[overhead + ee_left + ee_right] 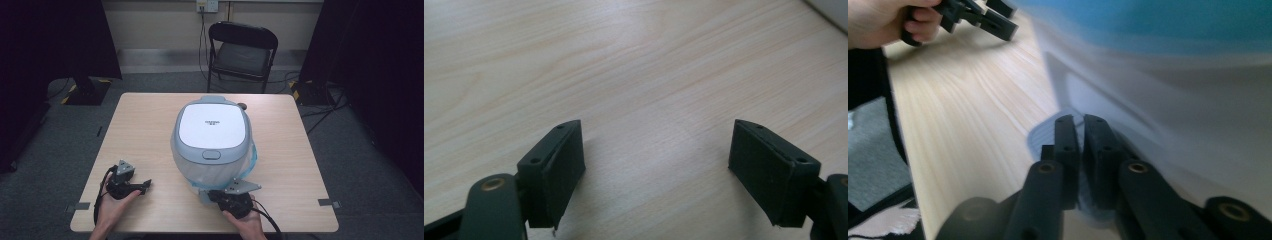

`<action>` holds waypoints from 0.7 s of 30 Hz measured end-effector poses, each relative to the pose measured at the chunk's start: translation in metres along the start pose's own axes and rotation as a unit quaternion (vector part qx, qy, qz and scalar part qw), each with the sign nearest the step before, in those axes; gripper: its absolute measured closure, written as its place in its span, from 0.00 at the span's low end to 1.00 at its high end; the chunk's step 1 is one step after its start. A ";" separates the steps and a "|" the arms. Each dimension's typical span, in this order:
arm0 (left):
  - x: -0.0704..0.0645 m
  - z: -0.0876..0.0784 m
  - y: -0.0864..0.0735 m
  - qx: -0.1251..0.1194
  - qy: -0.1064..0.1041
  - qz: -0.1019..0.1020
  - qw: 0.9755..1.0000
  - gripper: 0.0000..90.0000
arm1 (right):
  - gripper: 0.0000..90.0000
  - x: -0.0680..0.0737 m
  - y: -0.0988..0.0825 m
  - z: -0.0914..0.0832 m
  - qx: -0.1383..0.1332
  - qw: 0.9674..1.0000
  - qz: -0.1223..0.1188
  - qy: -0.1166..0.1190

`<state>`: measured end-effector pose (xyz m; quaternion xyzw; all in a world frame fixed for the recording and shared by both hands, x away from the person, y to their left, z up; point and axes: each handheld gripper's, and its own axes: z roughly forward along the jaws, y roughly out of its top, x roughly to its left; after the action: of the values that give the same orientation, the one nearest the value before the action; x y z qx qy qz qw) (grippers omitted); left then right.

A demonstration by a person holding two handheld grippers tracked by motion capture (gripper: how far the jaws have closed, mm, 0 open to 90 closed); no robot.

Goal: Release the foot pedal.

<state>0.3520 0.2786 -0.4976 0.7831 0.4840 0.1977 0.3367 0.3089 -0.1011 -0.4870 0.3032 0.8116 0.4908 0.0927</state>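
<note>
A grey-and-white rice cooker (212, 127) stands at the middle of the wooden table (145, 125), its lid down. A clear plastic cover (210, 172) with a blue band (251, 161) wraps its lower body. My right gripper (214, 195) is at the cooker's near base. In the right gripper view its jaws (1081, 131) stand almost together, pinching a thin fold of that plastic cover (1168, 115). My left gripper (146, 186) lies low over the table's near left, away from the cooker. Its jaws (656, 165) are wide open over bare wood, nothing between them.
A black folding chair (242, 50) stands beyond the table's far edge, with cables on the floor around it. The right gripper view shows the left gripper (993, 20) in a hand (878, 22), and the table's near edge (898, 125) with grey floor below.
</note>
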 end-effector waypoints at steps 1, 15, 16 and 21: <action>0.000 0.000 -0.001 -0.003 0.001 -0.002 1.000 0.24 | 0.92 -0.001 0.000 -0.001 0.001 1.000 0.004 -0.003; 0.004 0.001 -0.005 -0.017 -0.001 0.008 1.000 0.19 | 0.75 -0.011 -0.008 -0.033 0.013 0.999 0.034 -0.022; 0.004 0.001 -0.005 -0.017 -0.001 0.008 1.000 0.19 | 0.72 -0.013 -0.009 -0.036 0.015 0.999 0.038 -0.023; 0.003 0.001 -0.005 -0.018 -0.002 0.005 1.000 0.19 | 0.65 -0.026 -0.011 -0.054 0.017 0.997 0.053 -0.045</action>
<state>0.3516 0.2826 -0.5019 0.7796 0.4757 0.2069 0.3509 0.3012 -0.1604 -0.4731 0.3692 0.7976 0.4668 0.0980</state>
